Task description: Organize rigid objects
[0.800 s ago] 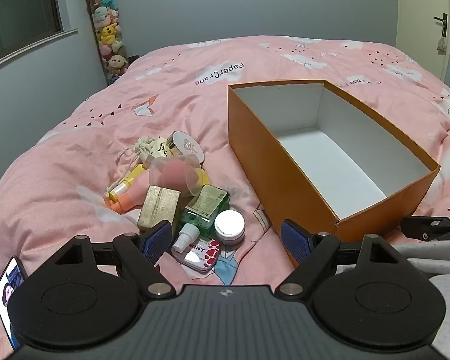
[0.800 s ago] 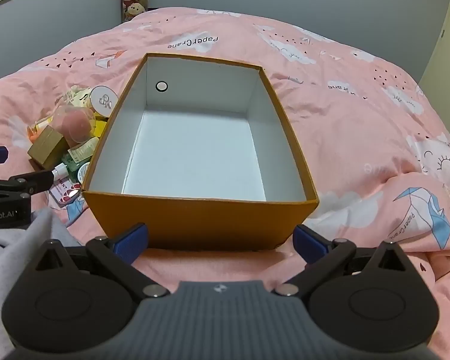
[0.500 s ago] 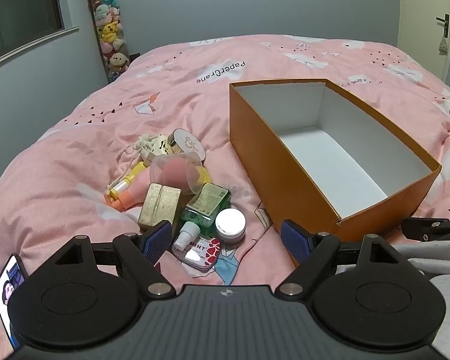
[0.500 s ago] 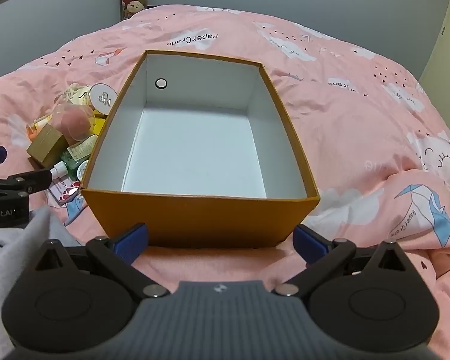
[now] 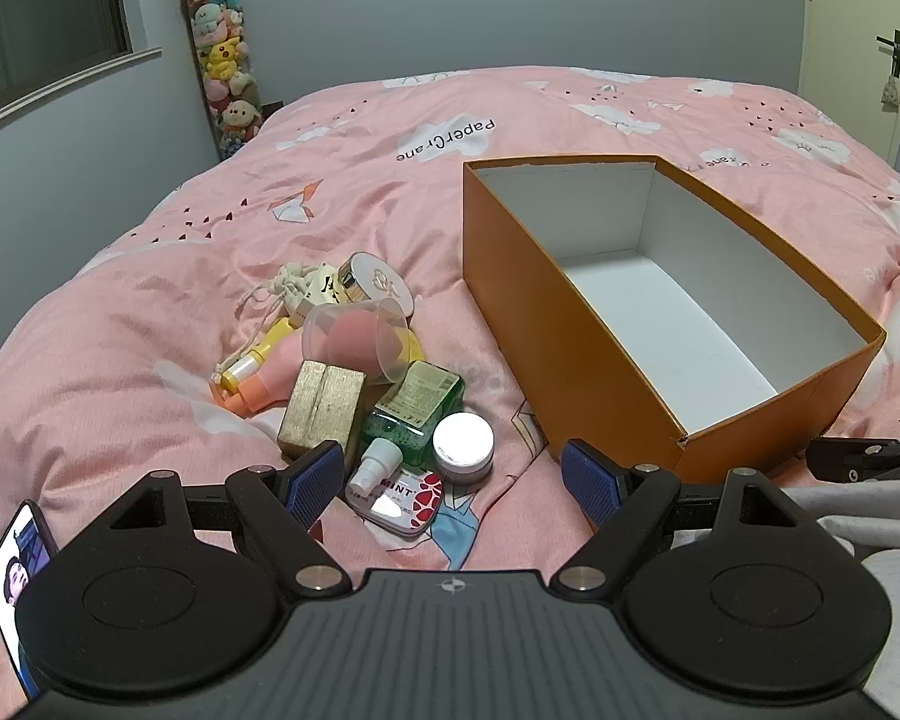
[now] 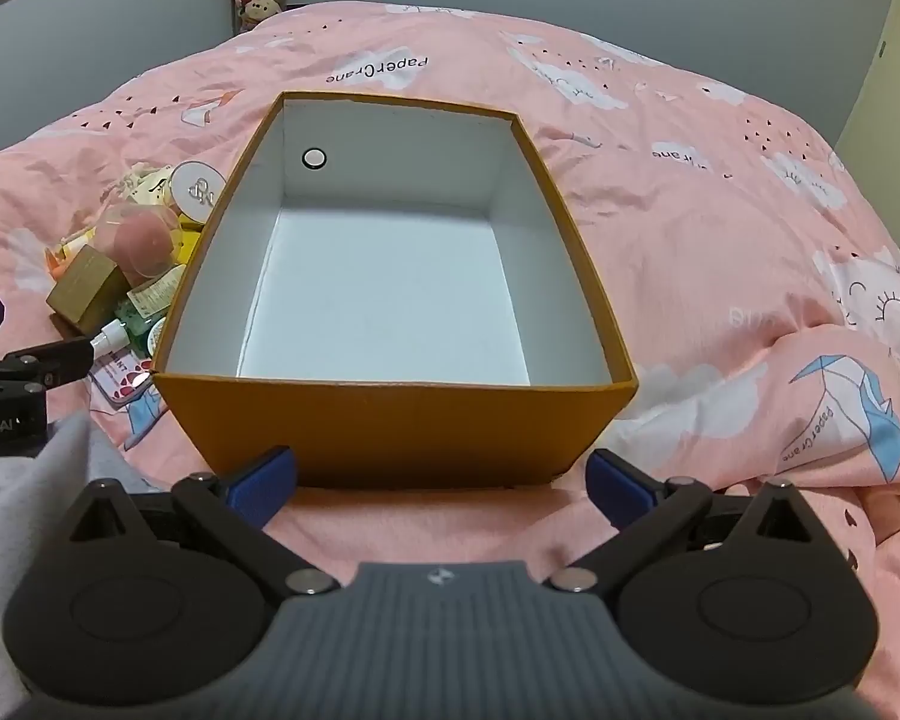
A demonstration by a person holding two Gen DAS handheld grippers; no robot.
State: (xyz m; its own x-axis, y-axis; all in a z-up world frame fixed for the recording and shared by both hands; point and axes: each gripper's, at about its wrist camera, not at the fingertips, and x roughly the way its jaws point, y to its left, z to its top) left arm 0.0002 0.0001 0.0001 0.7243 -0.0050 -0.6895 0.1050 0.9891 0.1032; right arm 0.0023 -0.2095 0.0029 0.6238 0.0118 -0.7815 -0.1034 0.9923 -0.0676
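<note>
An orange cardboard box (image 5: 528,324) with a white, empty inside lies on the pink bed; in the right wrist view the box (image 6: 390,420) fills the middle. Left of it is a heap of small items: a gold block (image 5: 323,405), a green bottle (image 5: 417,414), a white-lidded jar (image 5: 463,444), a small spray bottle (image 5: 375,468), a mint tin (image 5: 399,501), a clear cup with a pink sponge (image 5: 354,339) and a round compact (image 5: 378,285). My left gripper (image 5: 453,483) hangs open just before the heap, holding nothing. My right gripper (image 6: 441,483) stands open before the box's near wall.
The pink quilt (image 5: 390,138) covers the whole bed. A tube of plush toys (image 5: 222,60) stands by the far left wall. A phone (image 5: 18,564) lies at the lower left. Grey cloth (image 5: 870,540) shows at the lower right, and a door (image 5: 858,30) at the far right.
Both views have shifted only slightly; the heap and the box sit a touch lower in the frames. Nothing on the bed has moved and both grippers stay open.
</note>
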